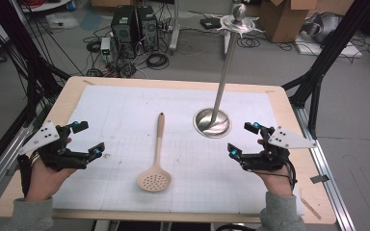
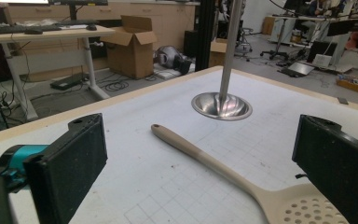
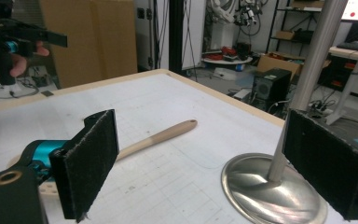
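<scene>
The tabletop (image 1: 289, 103), covered with a white gridded mat, carries two things: a tall metal stand (image 1: 213, 121) with a round base and hooked arms at its top, set toward the far right, and a beige slotted spoon (image 1: 156, 163) lying flat near the middle, its perforated head toward the person and its handle pointing away toward the far edge. By the look of it, the work in hand is to hang that spoon on the stand, and nothing of it is done: the spoon rests untouched on the mat, well apart from the stand's base. The left gripper (image 1: 87, 139) hovers off the spoon's left side, its jaws spread wide and empty; in the left gripper view the spoon (image 2: 214, 163) lies between and beyond them. The right gripper (image 1: 243, 139) hovers to the right, near the stand's base, jaws likewise released and holding nothing. Left to do: the grasp, the lift, the hanging.
</scene>
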A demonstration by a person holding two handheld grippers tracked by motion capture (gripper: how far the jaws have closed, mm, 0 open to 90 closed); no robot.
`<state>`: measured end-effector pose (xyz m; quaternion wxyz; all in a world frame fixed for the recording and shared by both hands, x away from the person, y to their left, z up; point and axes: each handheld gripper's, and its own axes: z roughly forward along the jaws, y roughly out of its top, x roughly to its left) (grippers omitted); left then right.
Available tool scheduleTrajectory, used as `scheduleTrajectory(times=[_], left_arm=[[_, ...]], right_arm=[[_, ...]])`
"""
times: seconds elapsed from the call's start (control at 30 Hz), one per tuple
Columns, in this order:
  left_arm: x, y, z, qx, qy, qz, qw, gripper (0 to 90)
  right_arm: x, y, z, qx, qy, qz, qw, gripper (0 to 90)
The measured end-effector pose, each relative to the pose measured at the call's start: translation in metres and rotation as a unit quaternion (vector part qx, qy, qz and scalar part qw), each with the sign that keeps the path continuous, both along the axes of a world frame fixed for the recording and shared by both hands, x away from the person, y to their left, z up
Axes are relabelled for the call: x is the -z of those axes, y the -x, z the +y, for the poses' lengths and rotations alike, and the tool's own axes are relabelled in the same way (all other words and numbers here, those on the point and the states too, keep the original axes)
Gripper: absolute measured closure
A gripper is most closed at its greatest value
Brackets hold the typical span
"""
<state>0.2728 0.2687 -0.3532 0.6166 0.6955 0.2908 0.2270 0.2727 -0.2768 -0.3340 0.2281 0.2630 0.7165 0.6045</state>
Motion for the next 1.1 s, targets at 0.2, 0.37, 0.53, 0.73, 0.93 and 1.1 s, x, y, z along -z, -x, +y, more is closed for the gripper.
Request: scheduleTrajectory(times=[0.2, 0.37, 0.53, 0.73, 0.93, 1.1], left_arm=[[0.002, 0.000, -0.001, -0.001, 0.001, 0.006, 1.0000, 3.5], [0.002, 0.001, -0.001, 0.001, 0.000, 0.007, 1.0000, 3.5], [0.001, 0.002, -0.001, 0.003, 0.003, 0.005, 1.0000, 3.5], [0.001, 0.003, 0.002, 0.001, 0.004, 0.007, 1.0000, 3.5], [0.002, 0.005, 0.003, 0.000, 0.006, 0.008, 1.0000, 3.5], [0.002, 0.007, 0.002, 0.000, 0.004, 0.009, 1.0000, 3.5]], right_arm=[[0.002, -0.003, 0.003, -0.007, -0.009, 0.005, 0.9999, 9.7], [0.004, -0.006, 0.009, -0.011, -0.005, 0.009, 0.9999, 9.8], [0.007, -0.010, 0.018, -0.023, 0.006, 0.011, 0.9996, 16.4], [0.013, -0.015, 0.029, -0.031, 0.027, 0.019, 0.9990, 31.7], [0.016, -0.015, 0.040, -0.038, 0.031, 0.022, 0.9986, 53.7], [0.020, -0.018, 0.058, -0.059, 0.048, 0.029, 0.9967, 68.7]])
